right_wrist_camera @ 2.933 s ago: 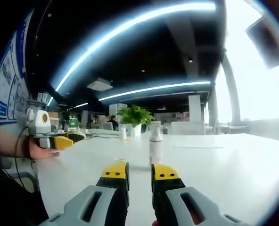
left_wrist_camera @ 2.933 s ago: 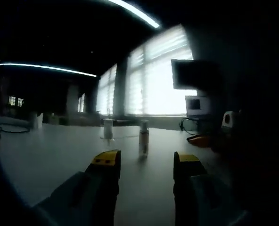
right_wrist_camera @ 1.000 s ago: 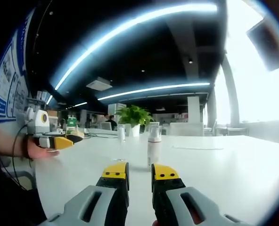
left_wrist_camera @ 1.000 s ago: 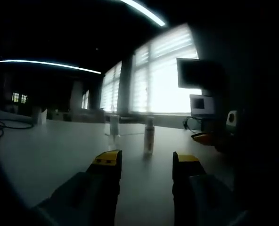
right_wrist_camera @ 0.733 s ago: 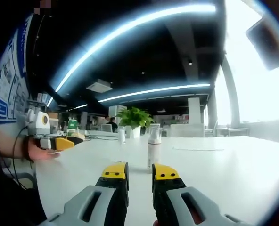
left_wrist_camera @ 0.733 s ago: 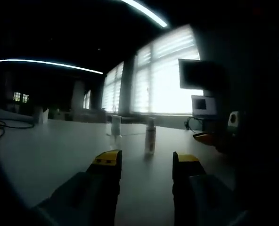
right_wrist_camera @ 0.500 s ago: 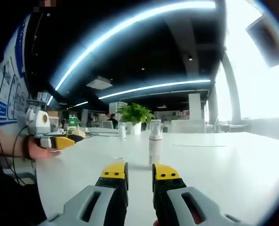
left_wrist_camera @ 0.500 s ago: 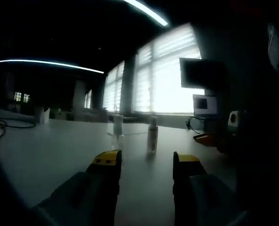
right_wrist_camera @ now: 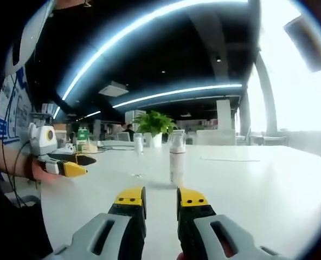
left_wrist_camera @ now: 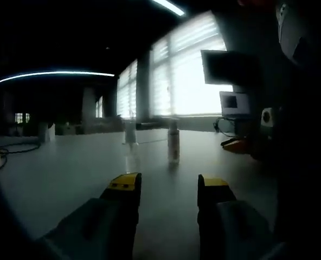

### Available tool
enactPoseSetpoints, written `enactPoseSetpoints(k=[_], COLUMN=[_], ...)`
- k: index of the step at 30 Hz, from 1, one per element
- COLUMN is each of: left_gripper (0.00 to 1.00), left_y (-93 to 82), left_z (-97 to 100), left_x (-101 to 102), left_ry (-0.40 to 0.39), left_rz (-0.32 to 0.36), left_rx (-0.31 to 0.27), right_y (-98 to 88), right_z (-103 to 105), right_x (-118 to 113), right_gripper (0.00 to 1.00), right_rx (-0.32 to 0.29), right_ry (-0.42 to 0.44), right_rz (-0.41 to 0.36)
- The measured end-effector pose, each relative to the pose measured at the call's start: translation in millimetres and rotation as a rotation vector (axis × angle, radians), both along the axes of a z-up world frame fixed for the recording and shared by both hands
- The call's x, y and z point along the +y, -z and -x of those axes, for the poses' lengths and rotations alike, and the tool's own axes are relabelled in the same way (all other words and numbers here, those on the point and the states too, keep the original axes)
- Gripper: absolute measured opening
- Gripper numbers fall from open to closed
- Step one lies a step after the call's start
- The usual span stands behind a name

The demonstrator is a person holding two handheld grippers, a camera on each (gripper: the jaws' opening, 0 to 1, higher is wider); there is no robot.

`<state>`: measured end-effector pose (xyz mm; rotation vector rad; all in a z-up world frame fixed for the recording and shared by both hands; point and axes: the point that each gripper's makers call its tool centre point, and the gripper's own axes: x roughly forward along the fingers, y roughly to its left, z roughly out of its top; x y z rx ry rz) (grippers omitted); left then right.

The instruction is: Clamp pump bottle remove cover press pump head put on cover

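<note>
One pump bottle upright on table; both tools empty, jaws parted

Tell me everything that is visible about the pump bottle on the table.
The pump bottle is small and slim, with a pale, opaque-looking body and a clear cover on top. It stands upright on the white table, and nothing grips it. It stands ahead of the right hand-held gripper, whose jaws are apart. In the left gripper view it looks dark against the bright windows, beyond the left hand-held gripper.
</note>
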<state>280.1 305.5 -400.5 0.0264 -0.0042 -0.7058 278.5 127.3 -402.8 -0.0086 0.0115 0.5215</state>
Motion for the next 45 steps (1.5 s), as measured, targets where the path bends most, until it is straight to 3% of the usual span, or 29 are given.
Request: enactPoseSetpoints(k=[4, 10, 13, 16, 19, 32, 39, 45], left_gripper=[0.33, 0.32, 0.32, 0.32, 0.32, 0.32, 0.32, 0.32], left_y=[-6.6, -9.2, -5.2, -2.4, -8.5, -15.3, -10.0, -15.0], left_z=[2.6, -4.8, -9.0, -13.5, -13.9, -10.5, -25.8, -28.1], left_x=[3, 15, 15, 17, 21, 5, 0, -19], left_ry=[0.011, -0.021, -0.028, -0.06, -0.078, -0.07, -0.099, -0.078], left_rz=[0.042, 0.108, 0.109, 0.08, 0.101, 0.06, 0.078, 0.072], left_rx=[-0.008, 0.03, 0.066, 0.062, 0.025, -0.02, 0.034, 0.021], right_y=[-5.8, -5.8, -1.8, -3.1, -6.2, -4.3, -9.1, -8.9], right_z=[3, -2, -6, -5, -3, -2, 0, -2], right_x=[3, -1, -6, -11, -12, 0, -7, -7], right_gripper=[0.18, 0.18, 0.18, 0.19, 0.21, 0.21, 0.21, 0.21], right_rx=[-0.041, -0.038, -0.015, -0.023, -0.05, -0.044, -0.06, -0.061], right_ry=[0.011, 0.047, 0.054, 0.068, 0.062, 0.036, 0.064, 0.066], right_rz=[0.022, 0.034, 0.022, 0.0, -0.004, 0.035, 0.013, 0.012])
